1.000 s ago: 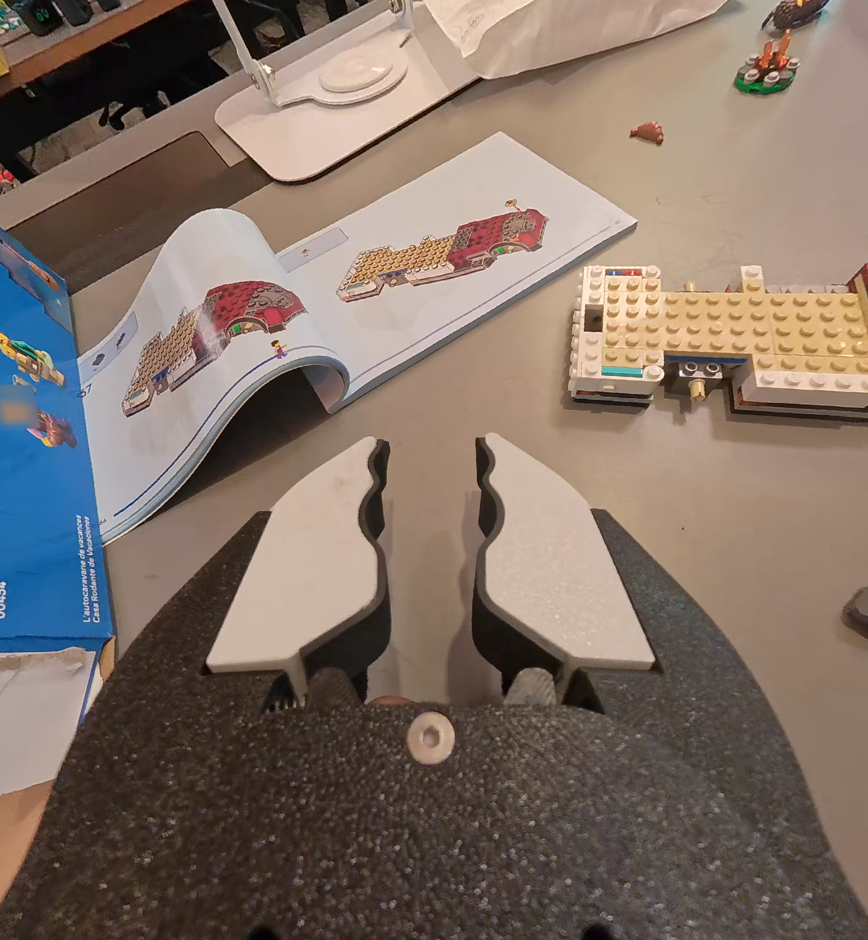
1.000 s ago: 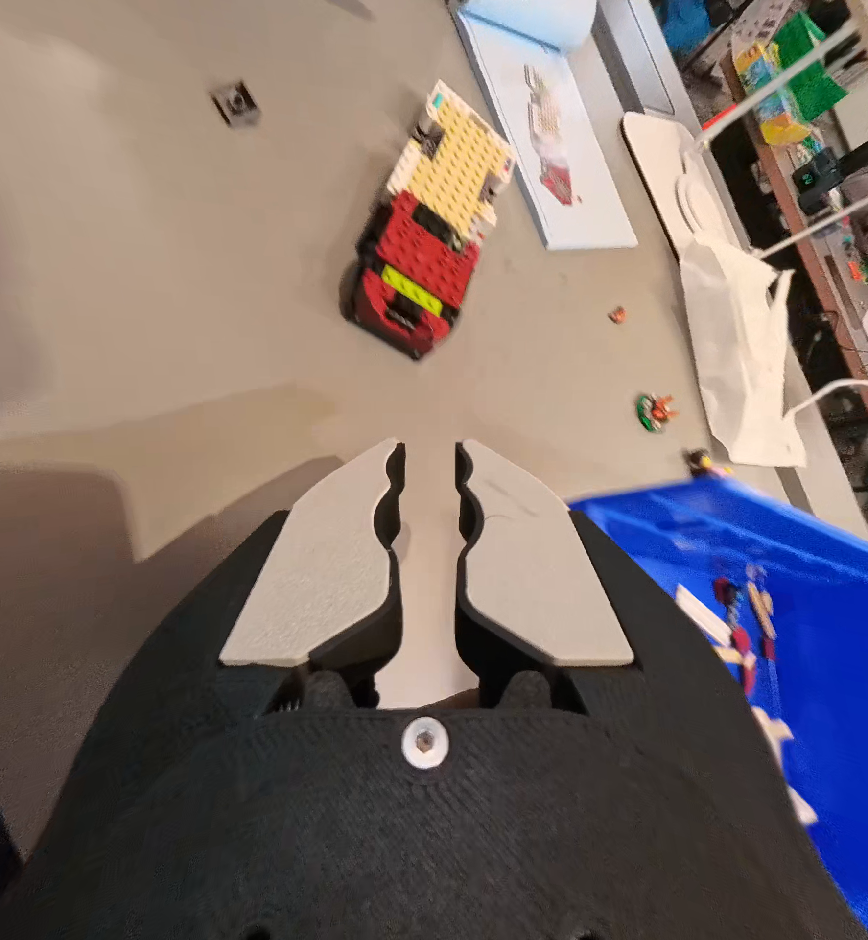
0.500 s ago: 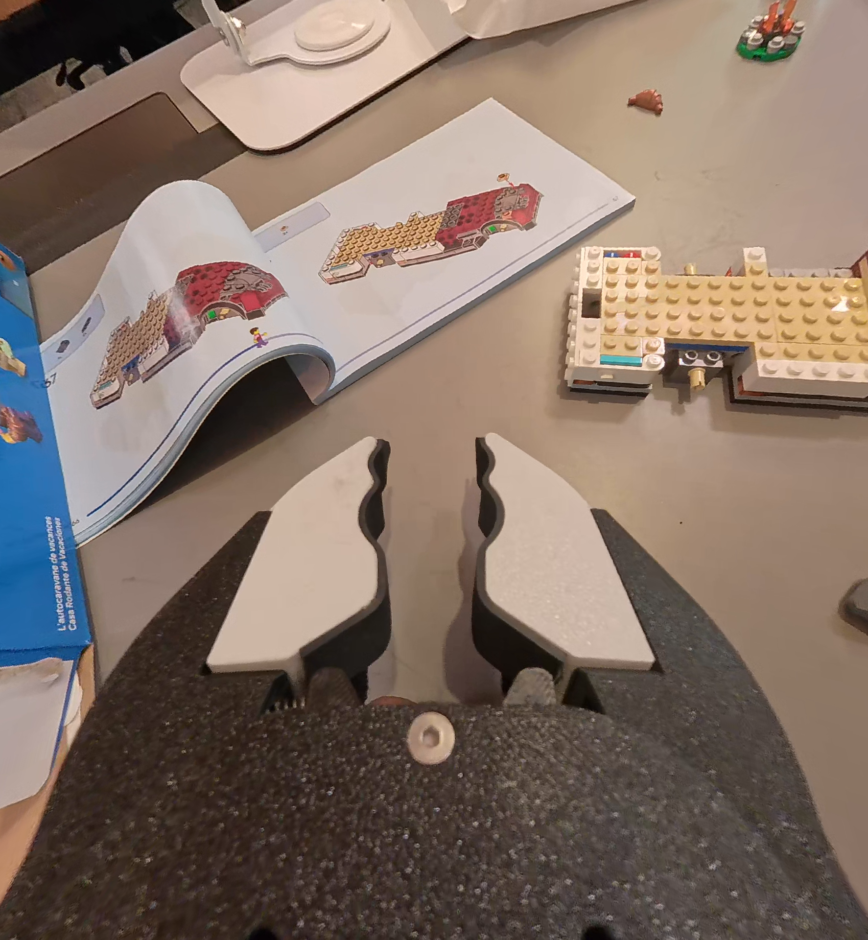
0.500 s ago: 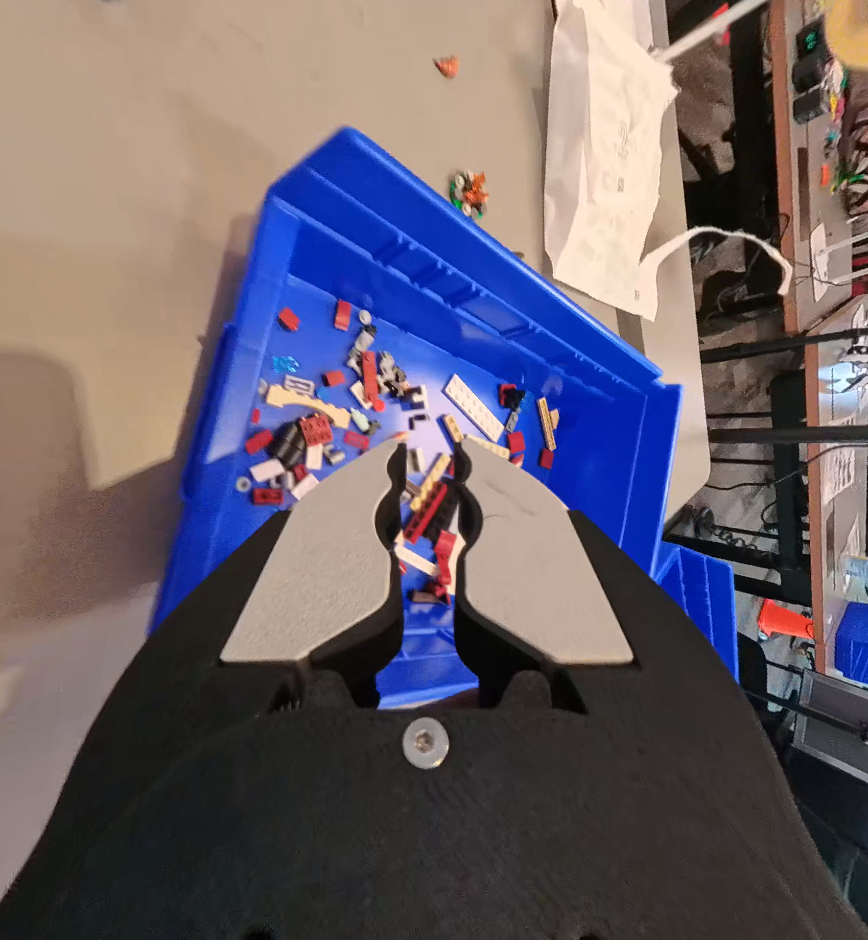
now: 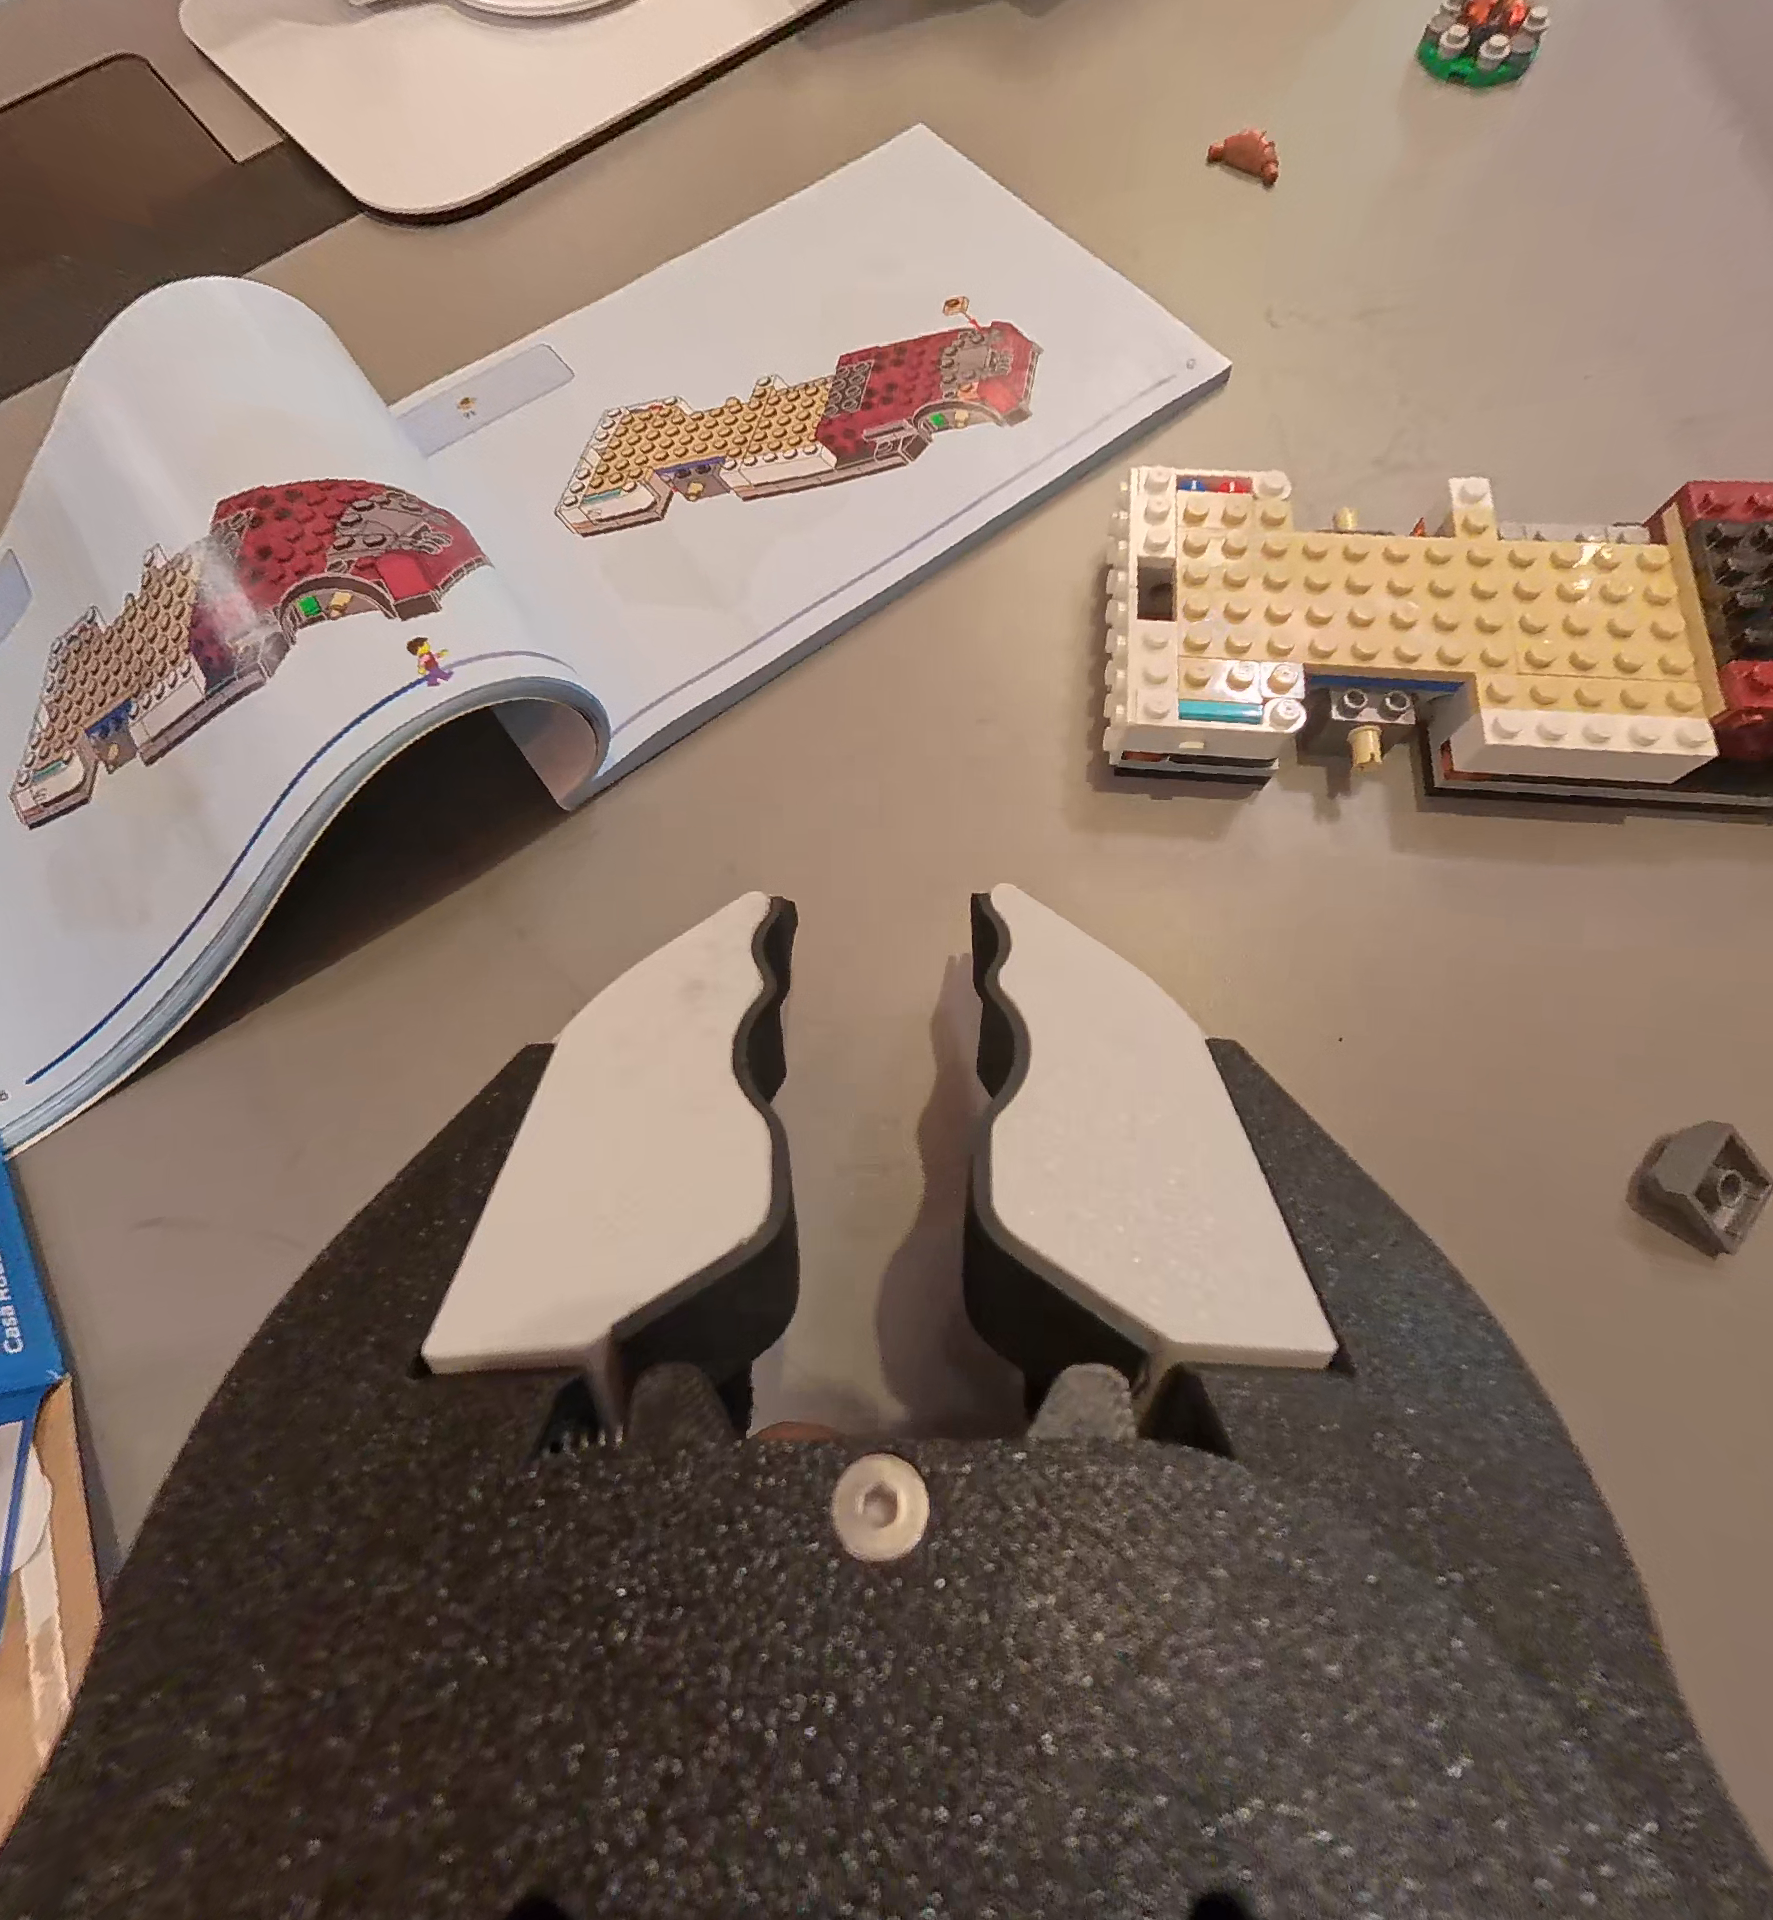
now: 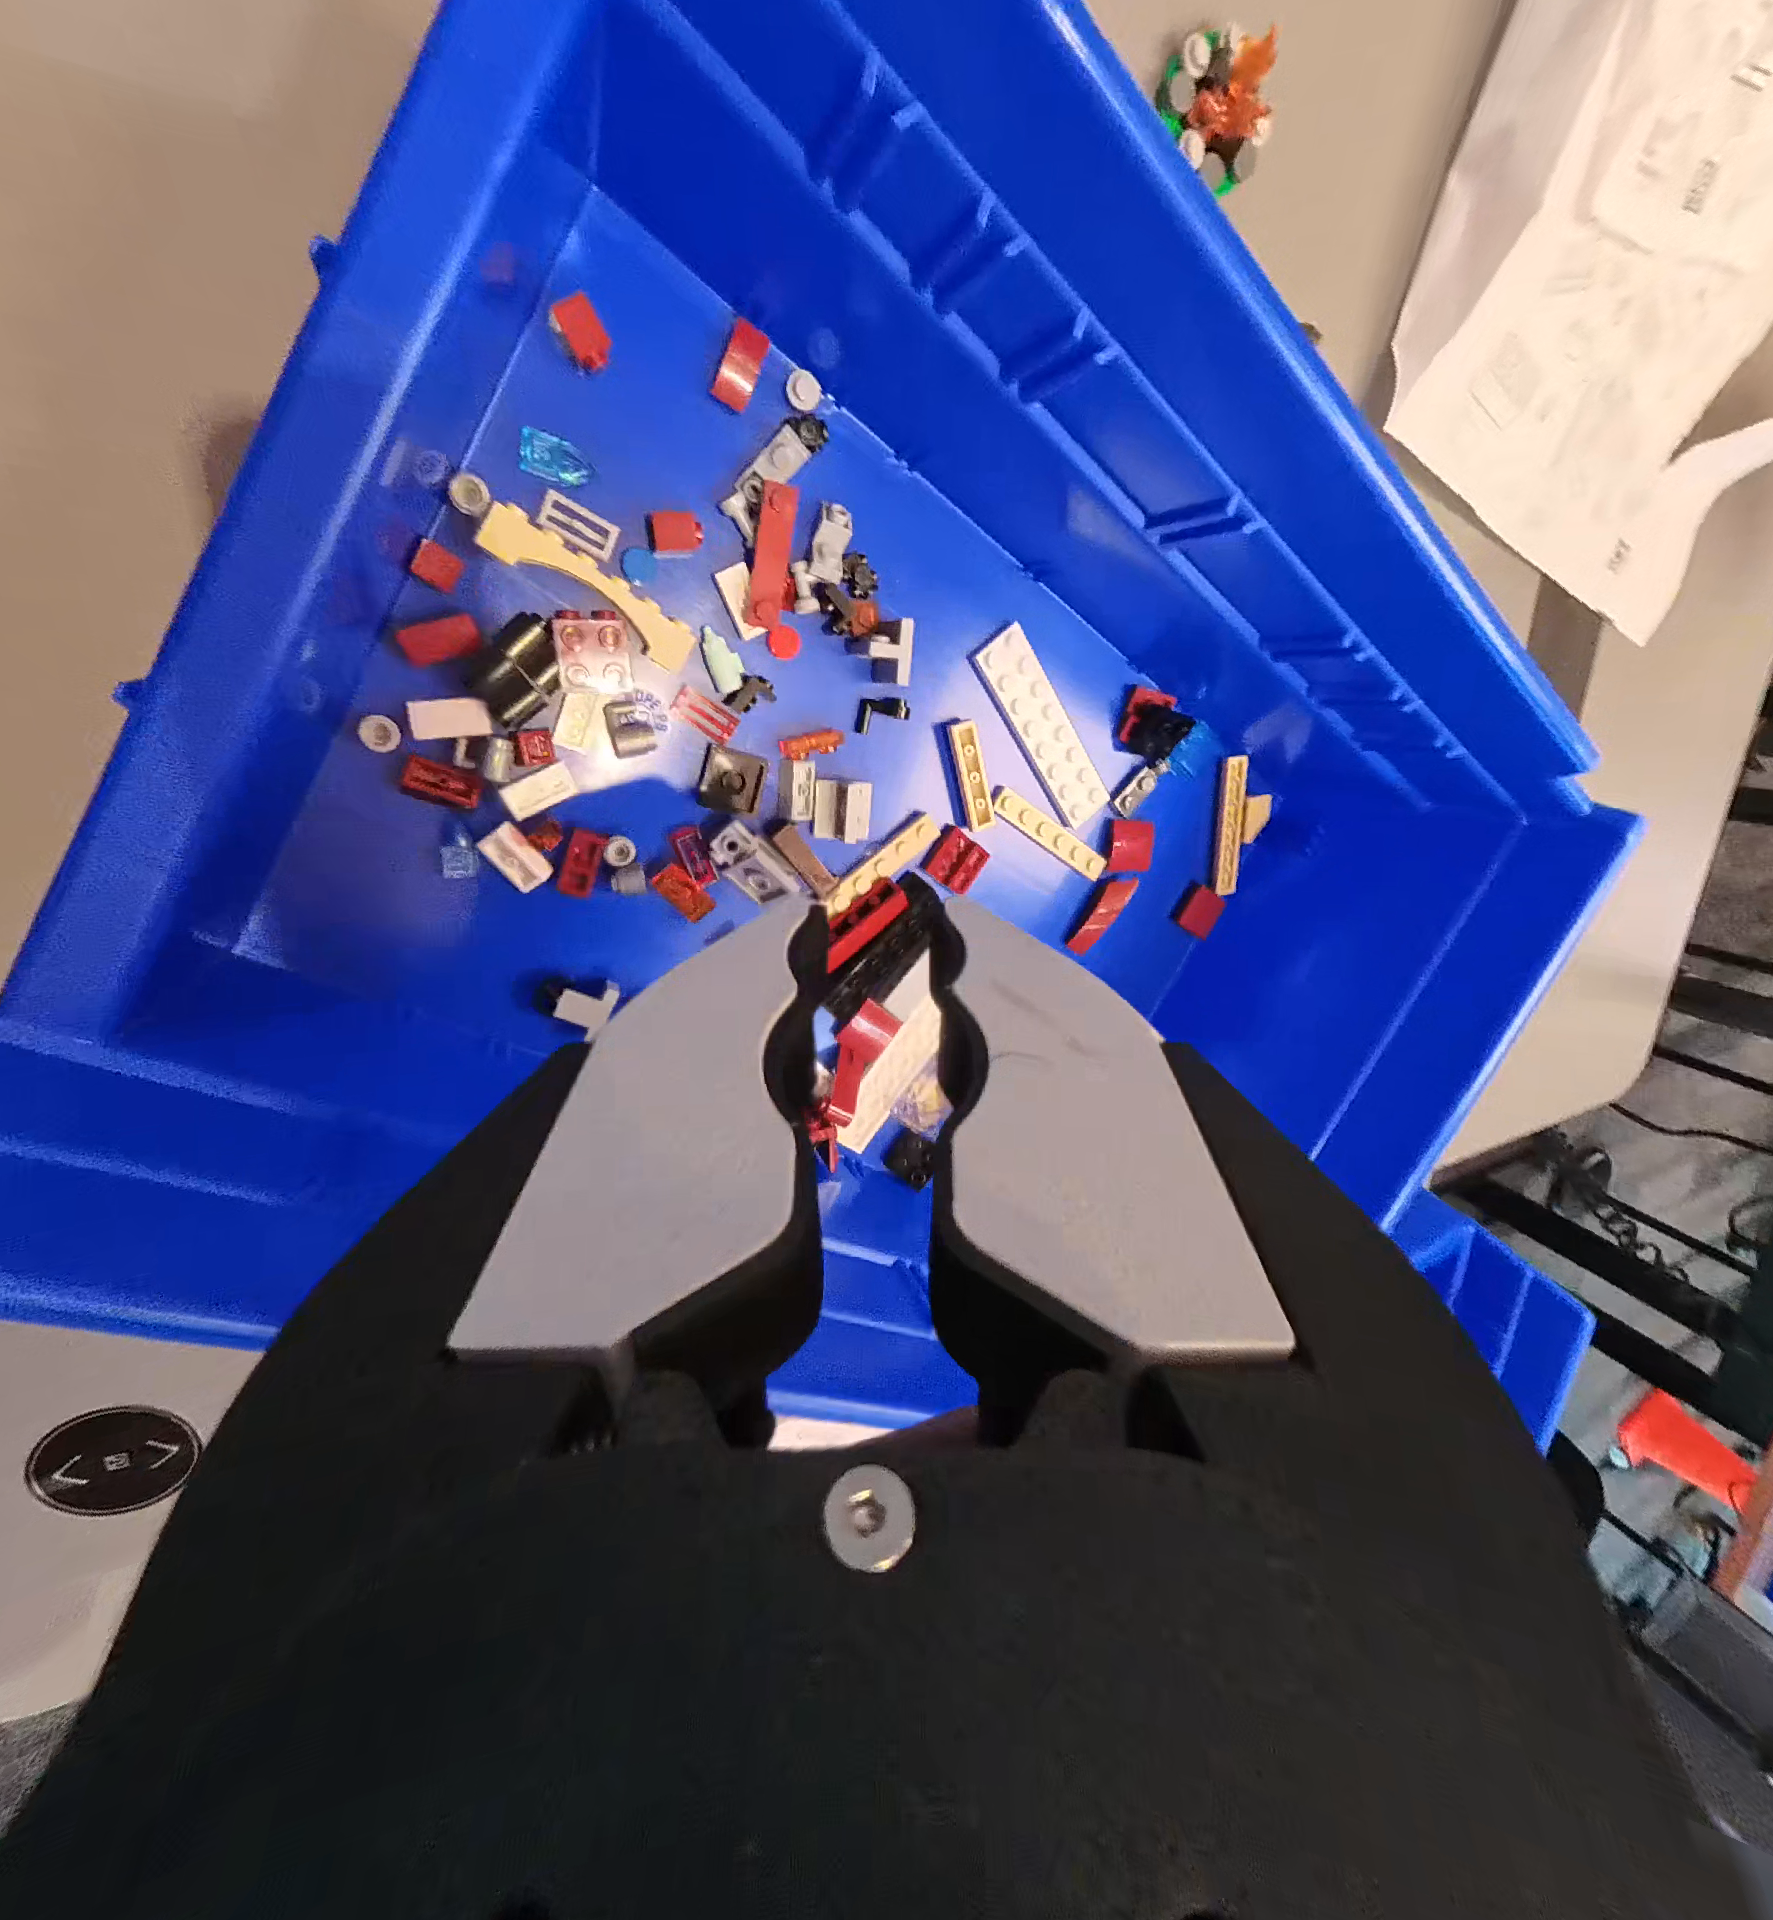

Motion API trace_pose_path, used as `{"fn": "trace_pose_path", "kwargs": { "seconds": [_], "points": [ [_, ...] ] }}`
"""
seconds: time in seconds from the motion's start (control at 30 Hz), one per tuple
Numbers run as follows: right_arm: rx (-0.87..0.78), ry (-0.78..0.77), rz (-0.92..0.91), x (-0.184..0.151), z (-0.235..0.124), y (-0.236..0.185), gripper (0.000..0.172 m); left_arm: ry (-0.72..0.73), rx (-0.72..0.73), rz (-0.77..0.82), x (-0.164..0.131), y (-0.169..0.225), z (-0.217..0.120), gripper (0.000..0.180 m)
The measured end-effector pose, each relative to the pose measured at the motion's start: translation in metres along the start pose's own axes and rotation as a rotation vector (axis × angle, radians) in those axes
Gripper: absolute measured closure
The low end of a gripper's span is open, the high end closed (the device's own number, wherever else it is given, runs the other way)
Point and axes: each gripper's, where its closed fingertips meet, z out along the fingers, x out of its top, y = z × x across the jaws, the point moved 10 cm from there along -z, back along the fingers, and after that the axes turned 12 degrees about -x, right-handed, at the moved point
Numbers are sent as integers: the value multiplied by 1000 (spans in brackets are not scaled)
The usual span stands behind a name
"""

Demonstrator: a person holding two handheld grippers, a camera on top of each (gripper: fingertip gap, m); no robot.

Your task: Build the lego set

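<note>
— What's the left gripper doing?

— Hanging over bare grey bench, its fingers apart with nothing between them. The open instruction booklet lies ahead to its left, the half-built brick model ahead to its right, and a loose grey brick sits near the right edge.

— And the right gripper?

— Above the blue bin of loose bricks. Its jaws are narrowly parted, and I see red and black pieces through the gap, but whether it grips any I cannot tell.
</note>
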Motion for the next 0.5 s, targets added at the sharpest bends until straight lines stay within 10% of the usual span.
{"fn": "trace_pose_path", "kwargs": {
  "seconds": [0.5],
  "points": [
    [-66, -55, 2, -8, -13, 4, 152, -20, -8, 14, 0, 2, 2, 146]
  ]
}}
